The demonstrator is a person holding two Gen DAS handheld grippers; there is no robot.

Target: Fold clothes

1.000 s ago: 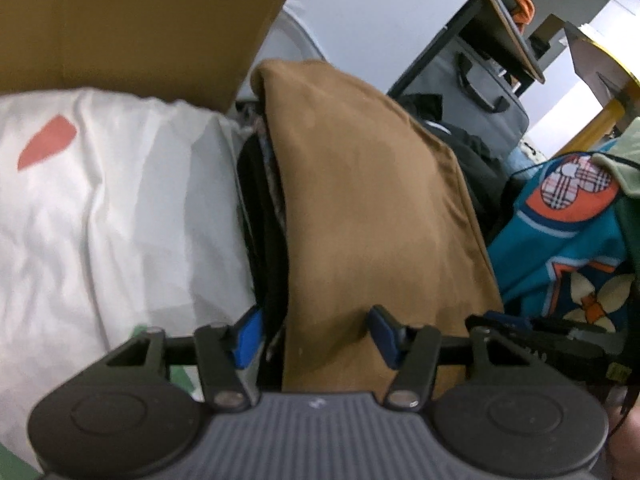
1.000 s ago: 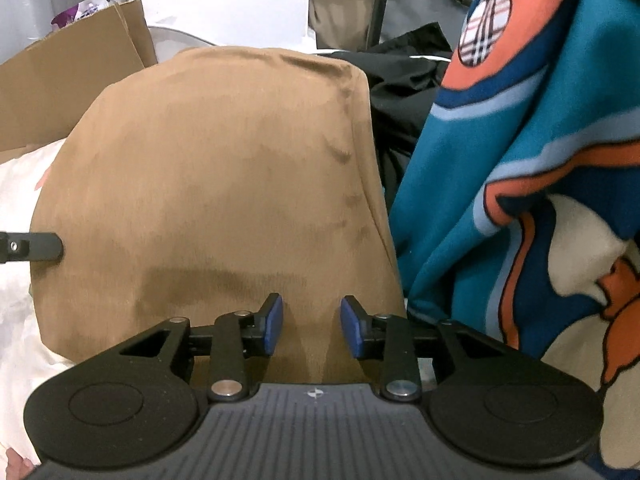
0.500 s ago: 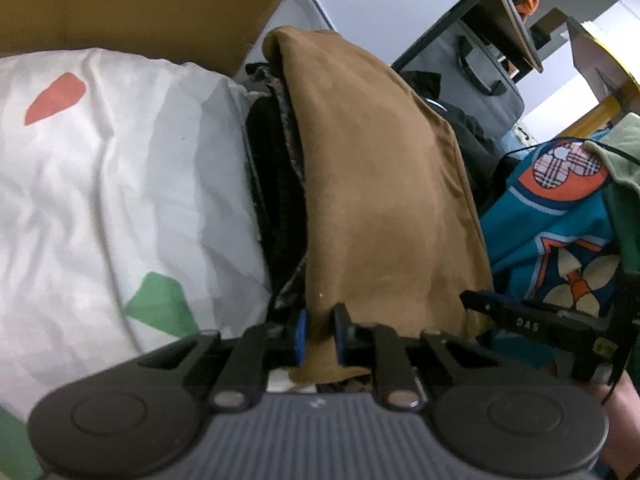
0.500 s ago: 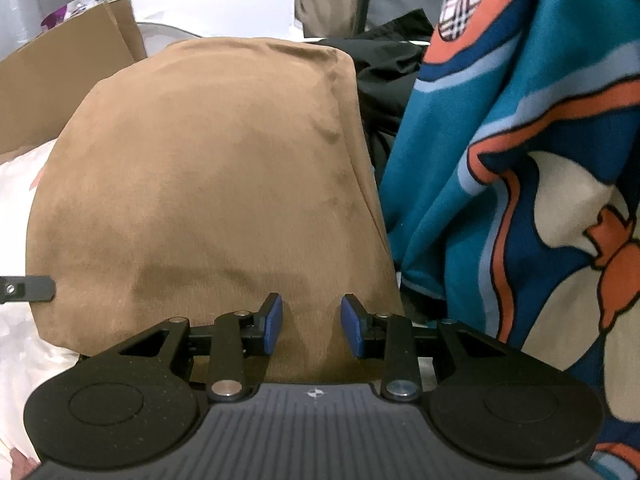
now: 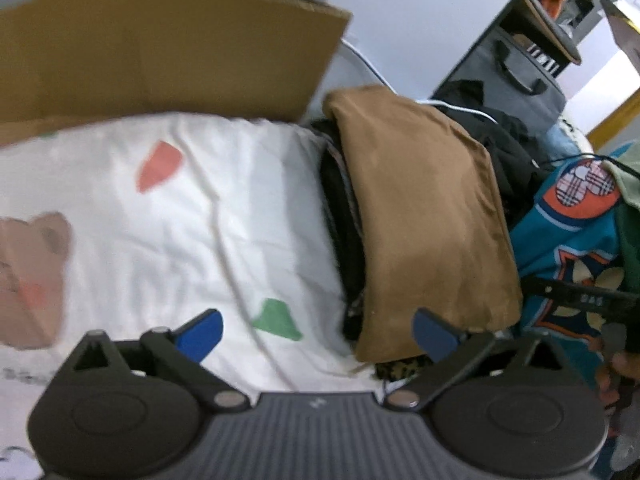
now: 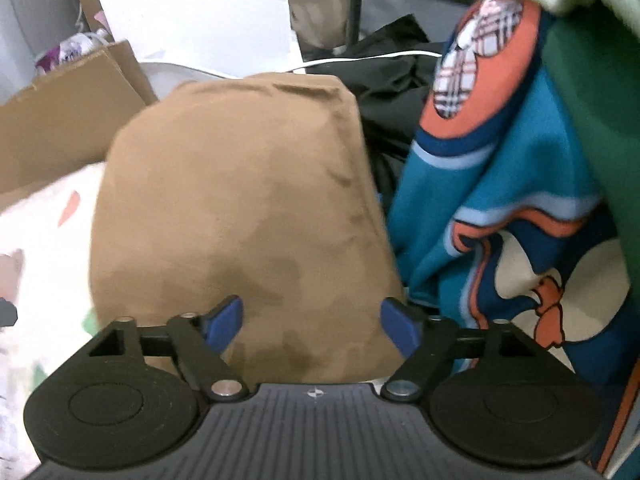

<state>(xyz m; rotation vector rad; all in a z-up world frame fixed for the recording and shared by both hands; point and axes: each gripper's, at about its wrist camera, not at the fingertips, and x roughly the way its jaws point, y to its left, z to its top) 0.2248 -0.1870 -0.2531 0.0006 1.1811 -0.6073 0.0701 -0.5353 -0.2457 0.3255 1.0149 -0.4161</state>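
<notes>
Plain tan-brown folded garment [image 5: 424,216], no pattern. White bedsheet [image 5: 192,216] printed with coral and green patches plus a light-brown bear shape. Teal fleece blanket [image 6: 492,200] with orange, navy, pale-blue and cream cartoon print and a plaid-filled orange circle. Plain brown cardboard sheet [image 5: 160,48]. Black grippers with blue finger pads [image 6: 226,322].

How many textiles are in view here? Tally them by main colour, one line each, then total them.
Brown: 1, the folded tan-brown suede-like garment on top of the stack
White: 1, the white bedsheet with coloured shapes
Teal: 1, the teal cartoon-print fleece with orange patches
Black: 1, the crumpled black garment behind the stack
Total: 4
</notes>
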